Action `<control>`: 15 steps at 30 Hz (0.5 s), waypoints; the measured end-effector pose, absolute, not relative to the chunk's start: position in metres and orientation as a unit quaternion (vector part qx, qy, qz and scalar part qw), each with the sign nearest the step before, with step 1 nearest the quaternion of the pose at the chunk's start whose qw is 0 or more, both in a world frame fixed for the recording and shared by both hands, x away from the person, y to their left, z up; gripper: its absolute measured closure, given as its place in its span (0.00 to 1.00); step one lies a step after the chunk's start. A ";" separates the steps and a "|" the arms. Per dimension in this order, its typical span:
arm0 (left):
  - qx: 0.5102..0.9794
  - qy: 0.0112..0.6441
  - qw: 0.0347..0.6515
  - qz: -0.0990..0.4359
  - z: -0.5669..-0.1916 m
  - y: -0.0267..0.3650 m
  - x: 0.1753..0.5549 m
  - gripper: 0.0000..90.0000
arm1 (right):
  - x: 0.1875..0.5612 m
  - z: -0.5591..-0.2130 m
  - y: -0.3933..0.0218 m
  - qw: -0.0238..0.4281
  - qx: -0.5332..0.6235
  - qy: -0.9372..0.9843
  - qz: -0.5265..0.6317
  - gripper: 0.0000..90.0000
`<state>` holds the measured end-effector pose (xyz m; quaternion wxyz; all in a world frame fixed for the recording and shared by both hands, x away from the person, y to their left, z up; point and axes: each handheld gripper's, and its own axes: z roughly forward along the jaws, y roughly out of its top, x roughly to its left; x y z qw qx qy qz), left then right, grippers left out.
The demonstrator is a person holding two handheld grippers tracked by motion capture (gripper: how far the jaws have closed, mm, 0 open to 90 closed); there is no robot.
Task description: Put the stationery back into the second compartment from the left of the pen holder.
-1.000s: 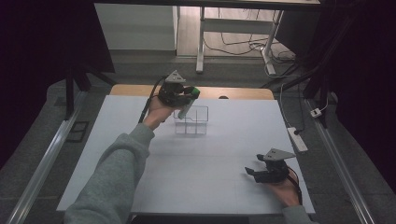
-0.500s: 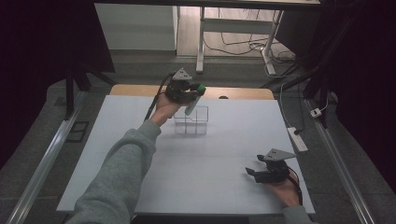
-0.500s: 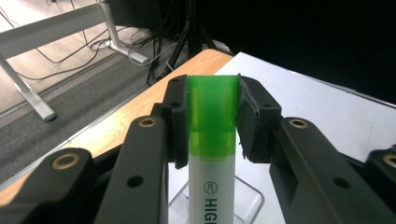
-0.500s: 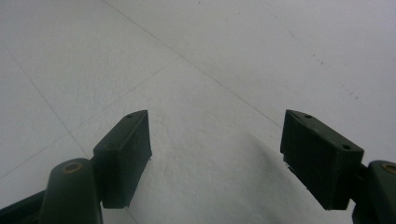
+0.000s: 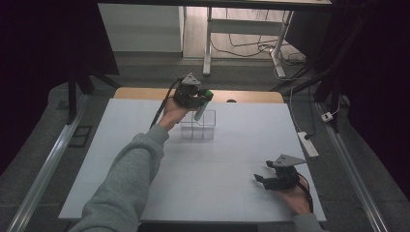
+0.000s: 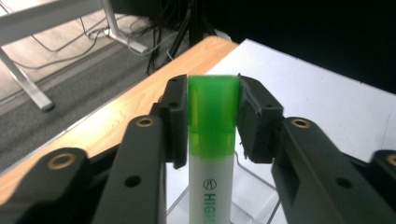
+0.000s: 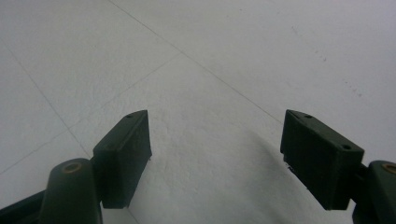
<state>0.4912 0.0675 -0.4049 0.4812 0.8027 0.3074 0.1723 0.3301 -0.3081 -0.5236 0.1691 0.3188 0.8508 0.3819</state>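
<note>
On the white table [image 5: 203, 164], the left gripper [image 5: 199, 99] pinches the green cap of a white highlighter pen [image 6: 211, 140] with its jaws just eased slightly, above a clear plastic compartment box [image 5: 198, 126], while the right gripper [image 5: 270, 178] rests with jaws spread.

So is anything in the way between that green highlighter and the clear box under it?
Nothing visible. The left hand-held gripper holds the highlighter by its green cap, body pointing down over the clear box, whose top is open.
</note>
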 end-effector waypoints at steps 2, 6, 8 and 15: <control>0.805 0.312 0.474 0.173 -0.406 0.067 0.490 0.59 | 0.330 -0.523 -0.308 0.169 0.319 0.851 0.381 0.27; 0.810 0.312 0.467 0.170 -0.405 0.068 0.487 0.49 | 0.330 -0.523 -0.307 0.169 0.317 0.852 0.380 0.27; 0.811 0.313 0.465 0.167 -0.405 0.070 0.485 0.48 | 0.330 -0.524 -0.307 0.171 0.318 0.852 0.380 0.27; 0.810 0.323 0.463 0.159 -0.404 0.074 0.479 0.47 | 0.330 -0.523 -0.308 0.173 0.319 0.850 0.382 0.26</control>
